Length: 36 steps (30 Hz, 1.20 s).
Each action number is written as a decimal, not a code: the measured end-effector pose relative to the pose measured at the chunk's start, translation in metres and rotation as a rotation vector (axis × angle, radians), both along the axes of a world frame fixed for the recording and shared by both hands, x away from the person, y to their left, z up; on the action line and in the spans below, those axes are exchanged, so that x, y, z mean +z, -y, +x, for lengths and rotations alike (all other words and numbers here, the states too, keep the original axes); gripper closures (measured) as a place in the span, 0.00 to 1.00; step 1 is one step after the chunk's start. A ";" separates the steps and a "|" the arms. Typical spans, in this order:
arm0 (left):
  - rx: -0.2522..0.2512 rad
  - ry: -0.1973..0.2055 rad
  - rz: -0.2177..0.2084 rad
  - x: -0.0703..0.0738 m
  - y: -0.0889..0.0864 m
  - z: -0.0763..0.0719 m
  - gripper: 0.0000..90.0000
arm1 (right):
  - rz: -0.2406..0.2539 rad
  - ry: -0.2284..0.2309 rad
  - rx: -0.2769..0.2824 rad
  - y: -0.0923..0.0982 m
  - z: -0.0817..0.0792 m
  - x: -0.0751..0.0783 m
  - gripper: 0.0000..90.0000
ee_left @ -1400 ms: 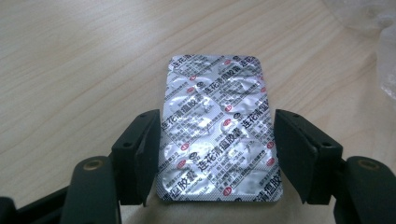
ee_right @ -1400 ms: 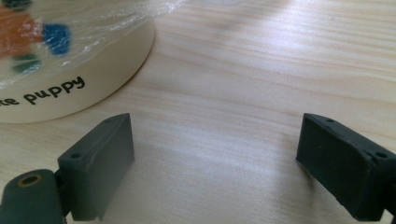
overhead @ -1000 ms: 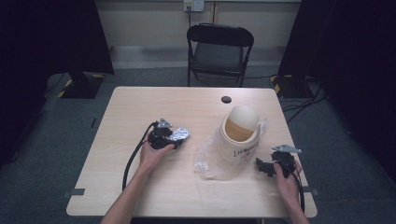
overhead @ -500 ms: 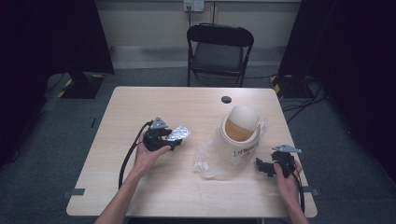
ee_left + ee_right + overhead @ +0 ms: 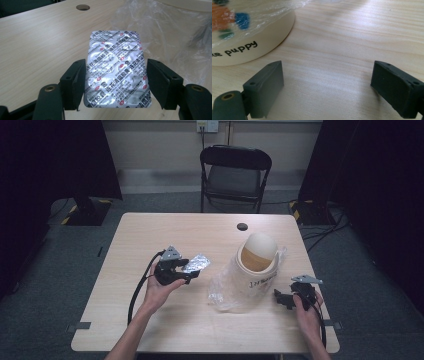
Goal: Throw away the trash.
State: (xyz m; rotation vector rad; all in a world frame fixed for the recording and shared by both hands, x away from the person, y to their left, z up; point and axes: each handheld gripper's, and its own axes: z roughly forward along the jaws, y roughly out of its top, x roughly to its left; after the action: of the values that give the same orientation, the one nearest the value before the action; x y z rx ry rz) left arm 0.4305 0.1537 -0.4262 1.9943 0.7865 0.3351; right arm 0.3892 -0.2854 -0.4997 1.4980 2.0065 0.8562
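My left gripper (image 5: 191, 270) is shut on a silver foil blister pack (image 5: 196, 264) held above the left half of the wooden table (image 5: 150, 235). In the left gripper view the blister pack (image 5: 115, 62), printed with red marks and dark characters, stands between the two black jaws of the left gripper (image 5: 117, 65), which press on its long edges. A cream bin (image 5: 255, 267) wrapped in a clear plastic bag (image 5: 222, 292) sits right of centre. My right gripper (image 5: 281, 298) rests open on the table beside it. The right gripper (image 5: 327, 72) has bare wood between its jaws, with the bin (image 5: 249, 47) at the upper left.
A black round grommet (image 5: 242, 226) is set in the table's far side; the grommet (image 5: 82, 7) appears beyond the pack too. A black folding chair (image 5: 235, 170) stands behind the table. The left gripper's cable (image 5: 137, 292) loops along the forearm.
My left gripper has lifted a little off the table with the blister pack still in its jaws. The right hand and the bin have stayed put.
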 end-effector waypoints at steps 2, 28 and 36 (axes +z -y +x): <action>-0.009 0.008 0.003 0.002 0.002 -0.003 0.38 | 0.000 0.000 0.000 0.000 0.000 0.000 0.11; -0.104 0.049 -0.042 0.040 0.031 -0.025 0.38 | 0.000 0.000 0.000 0.000 0.000 0.000 0.11; -0.150 0.070 -0.054 0.052 0.050 -0.036 0.38 | 0.000 0.000 0.000 0.000 0.000 0.000 0.11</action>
State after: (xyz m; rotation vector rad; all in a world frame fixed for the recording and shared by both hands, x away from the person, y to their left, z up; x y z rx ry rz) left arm 0.3943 0.1042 -0.3738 1.9670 0.5924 0.2913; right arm 0.3892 -0.2853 -0.4997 1.4982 2.0061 0.8561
